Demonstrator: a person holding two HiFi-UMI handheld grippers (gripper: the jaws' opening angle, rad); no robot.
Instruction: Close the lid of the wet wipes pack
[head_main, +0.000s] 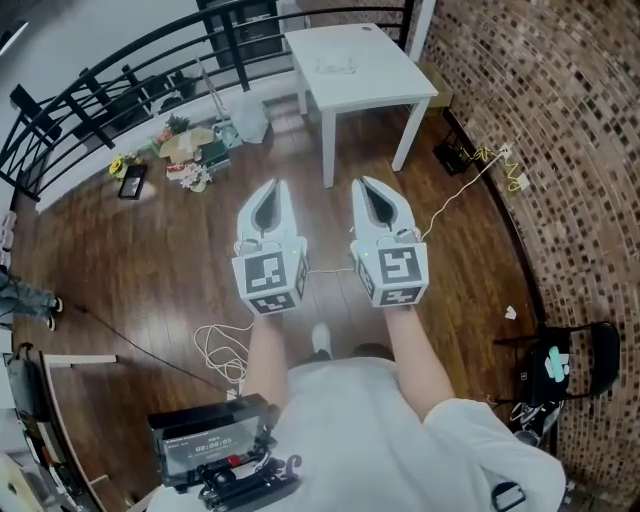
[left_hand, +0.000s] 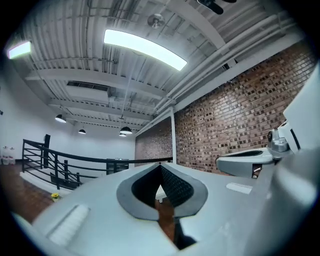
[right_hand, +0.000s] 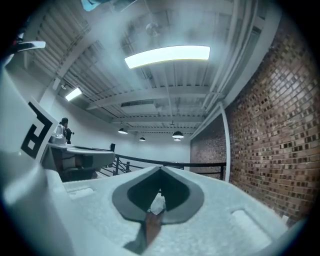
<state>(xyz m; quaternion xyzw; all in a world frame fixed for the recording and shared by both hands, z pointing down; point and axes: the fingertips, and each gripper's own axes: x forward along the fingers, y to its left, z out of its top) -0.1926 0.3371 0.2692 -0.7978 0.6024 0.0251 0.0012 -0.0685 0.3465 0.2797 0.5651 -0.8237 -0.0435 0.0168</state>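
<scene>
Claws level and side by side, you face the white table (head_main: 390, 70) across a stretch of wooden floor (head_main: 130, 260), the job not yet begun. Your left claw (head_main: 271, 186) is closed tip to tip with nothing in it. Your right claw (head_main: 368, 184) is likewise pressed together and empty.

The task's thing lies well apart from both. A pale, flat item near the middle of the table top is probably the wet wipes pack (head_main: 336, 66). From here it is too small to tell whether its lid is up or down, so none of the closing can be counted as done. Everything appears to be left: reach the table, bring a claw over the pack and press the lid flat.

A thin white cable (head_main: 215, 345) is the one thing in your way. It lies coiled by your left foot, and a strand of it runs across the boards under the claws toward the brick wall (head_main: 560, 120), so it looks like a trip risk. A yellow cable (head_main: 490, 160) lies at the foot of that wall, just beside the table's right side.

To your left, a heap of small clutter (head_main: 190, 150) sits on the floor before the curved black railing (head_main: 120, 75), clear of a straight path. A black chair (head_main: 585, 360) stands off to your right against the bricks.
</scene>
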